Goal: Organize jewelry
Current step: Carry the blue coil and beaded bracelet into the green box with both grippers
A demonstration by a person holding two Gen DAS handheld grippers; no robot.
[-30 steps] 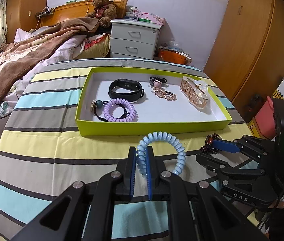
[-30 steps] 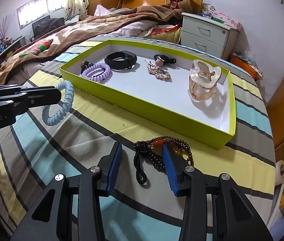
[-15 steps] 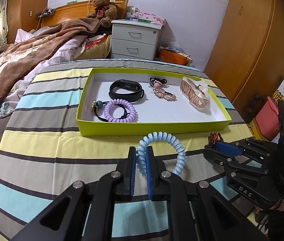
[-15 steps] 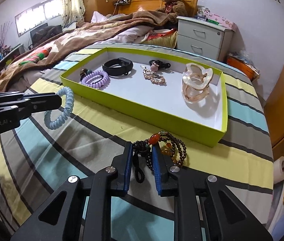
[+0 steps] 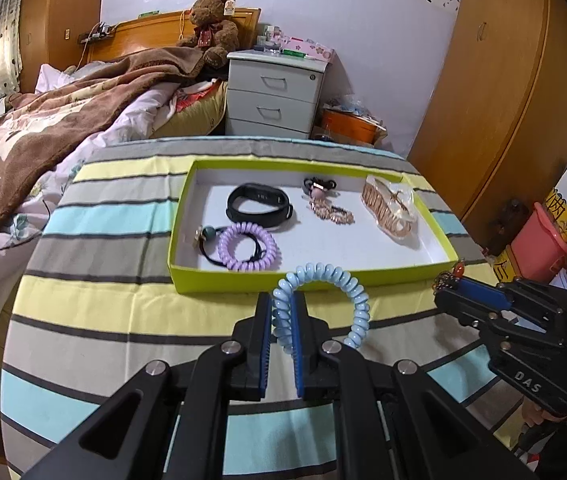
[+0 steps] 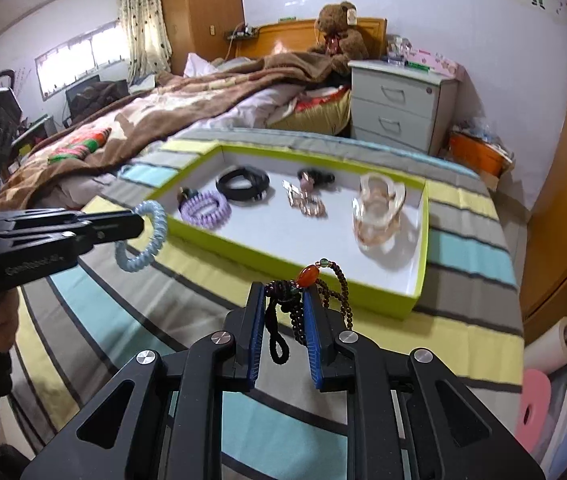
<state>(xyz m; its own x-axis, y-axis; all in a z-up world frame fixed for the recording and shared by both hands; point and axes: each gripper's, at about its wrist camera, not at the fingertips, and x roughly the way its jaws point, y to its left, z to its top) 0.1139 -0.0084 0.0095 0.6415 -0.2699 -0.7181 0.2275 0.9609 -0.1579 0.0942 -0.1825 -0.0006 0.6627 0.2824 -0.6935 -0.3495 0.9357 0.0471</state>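
From the left wrist, the left claw [image 5: 282,320] is pinched on a pale blue spiral hair tie [image 5: 323,300], held clear of the striped cloth-covered surface [image 5: 103,308], just short of the near wall of the lime-green shallow box [image 5: 219,282]. Inside the box lie a lilac spiral hair tie [image 5: 248,246] and a black wristband [image 5: 258,205] toward its left end, a rose-gold chain piece [image 5: 329,212] midway, and a translucent peach hair claw clip [image 5: 390,214] toward its right end. The right claw [image 5: 449,286] shows off the box's near right corner.

From the right wrist, the right claw [image 6: 283,312] has just been closing — it grips a dark beaded bracelet with an orange bead [image 6: 311,280], lifted off the surface near the box's near right corner, its black cord loop dangling between the pads.
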